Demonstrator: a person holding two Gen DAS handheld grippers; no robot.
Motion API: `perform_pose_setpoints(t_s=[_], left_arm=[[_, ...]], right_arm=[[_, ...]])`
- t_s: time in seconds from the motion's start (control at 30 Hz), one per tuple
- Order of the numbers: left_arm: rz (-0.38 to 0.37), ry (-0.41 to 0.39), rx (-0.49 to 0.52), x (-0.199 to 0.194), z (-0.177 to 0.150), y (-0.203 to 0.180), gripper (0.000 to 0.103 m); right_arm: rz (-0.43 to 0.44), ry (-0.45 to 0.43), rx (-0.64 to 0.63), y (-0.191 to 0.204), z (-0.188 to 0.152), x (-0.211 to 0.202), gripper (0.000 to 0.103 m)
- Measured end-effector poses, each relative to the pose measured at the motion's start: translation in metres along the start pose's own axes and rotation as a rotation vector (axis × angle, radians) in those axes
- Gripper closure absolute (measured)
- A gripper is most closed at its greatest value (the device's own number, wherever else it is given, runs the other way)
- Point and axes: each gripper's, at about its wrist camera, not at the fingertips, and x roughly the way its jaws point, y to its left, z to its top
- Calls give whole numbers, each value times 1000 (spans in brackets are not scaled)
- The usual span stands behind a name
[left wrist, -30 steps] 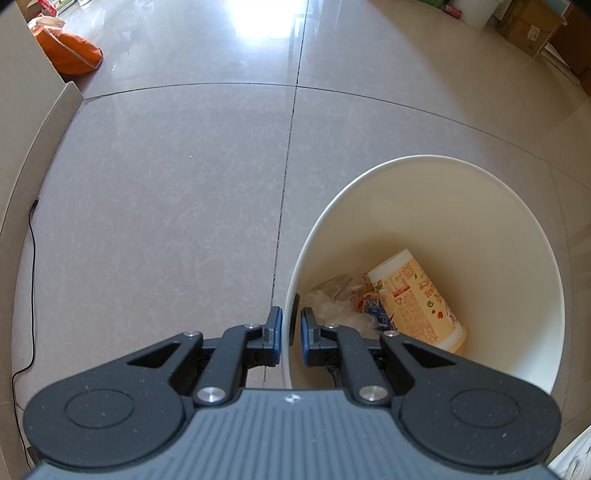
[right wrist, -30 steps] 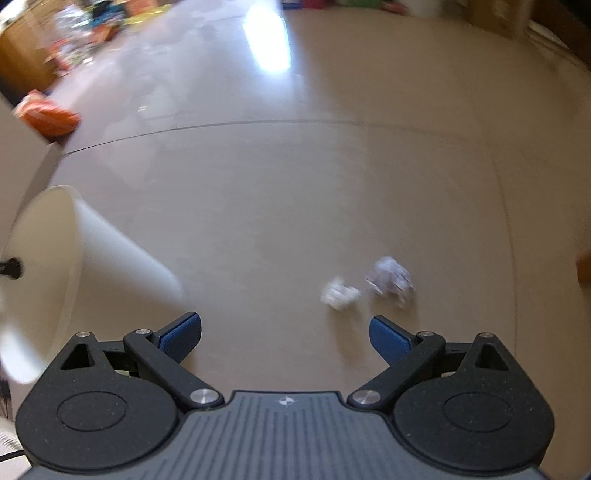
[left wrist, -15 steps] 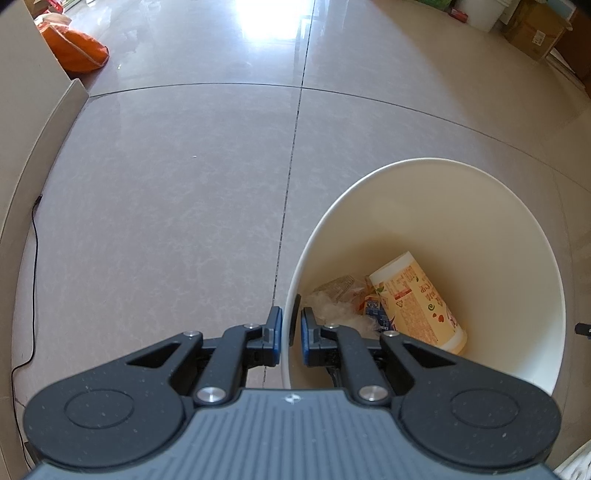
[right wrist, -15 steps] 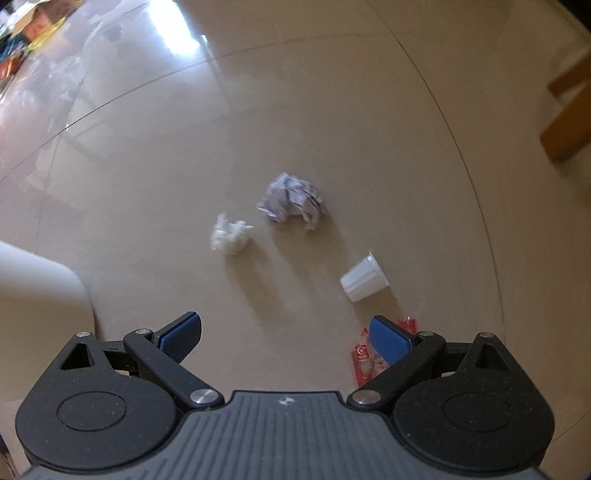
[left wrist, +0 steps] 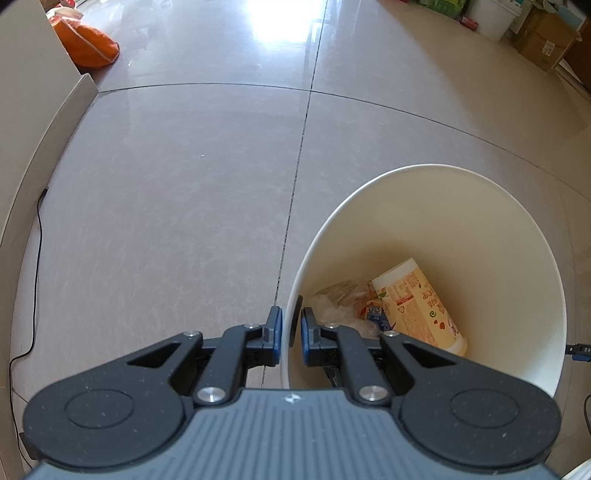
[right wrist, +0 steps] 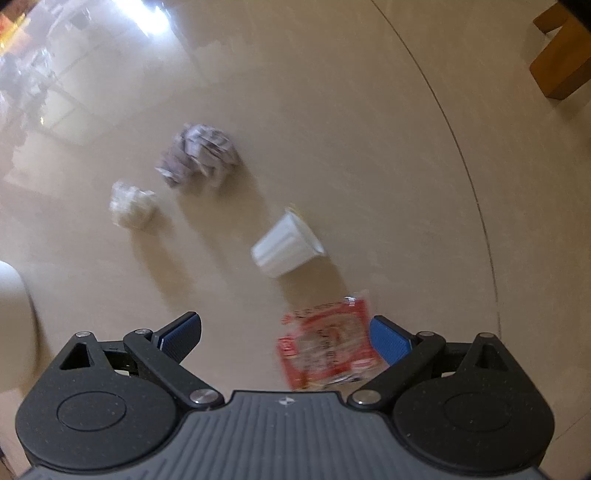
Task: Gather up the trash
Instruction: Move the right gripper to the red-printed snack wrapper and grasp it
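Observation:
In the left wrist view my left gripper (left wrist: pixel 291 328) is shut on the near rim of a white trash bin (left wrist: pixel 461 221). Inside the bin lie a printed orange-and-white cup (left wrist: pixel 417 302), a clear plastic wrapper (left wrist: pixel 332 295) and a small carton. In the right wrist view my right gripper (right wrist: pixel 286 330) is open above the floor. A red snack wrapper (right wrist: pixel 328 347) lies just inside its right finger (right wrist: pixel 388 334). Farther off are a tipped white paper cup (right wrist: pixel 286 245), a grey crumpled paper ball (right wrist: pixel 199 155) and a small white paper wad (right wrist: pixel 131 203). The bin's side (right wrist: pixel 11 314) shows at the left edge.
An orange bag (left wrist: pixel 88 44) lies far left by a wall with a baseboard. A black cable (left wrist: pixel 35 258) runs along that wall. Cardboard boxes (left wrist: pixel 543 40) and a white bucket (left wrist: pixel 495 16) stand at the far right. A wooden furniture leg (right wrist: pixel 561 62) is at upper right.
My right gripper has swung right and down over the scattered trash, so the cup and red wrapper came into view and closer. The left gripper stays shut on the bin rim.

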Motion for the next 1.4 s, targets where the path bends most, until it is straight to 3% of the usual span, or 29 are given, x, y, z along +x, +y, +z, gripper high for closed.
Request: perform_pose_setpoints(t_s=[0.4, 0.73, 0.97, 1.4], left_arm=[[21, 9, -3, 4, 1, -3, 94], [19, 8, -3, 3, 1, -3, 94], [24, 8, -1, 2, 1, -4, 94], [22, 6, -3, 2, 2, -3, 94]], right_arm=[[11, 106, -31, -21, -6, 48, 3], [28, 155, -79, -4, -11, 65, 3], [-13, 154, -86, 11, -10, 76, 4], [-99, 152, -140, 41, -21, 83, 31]])
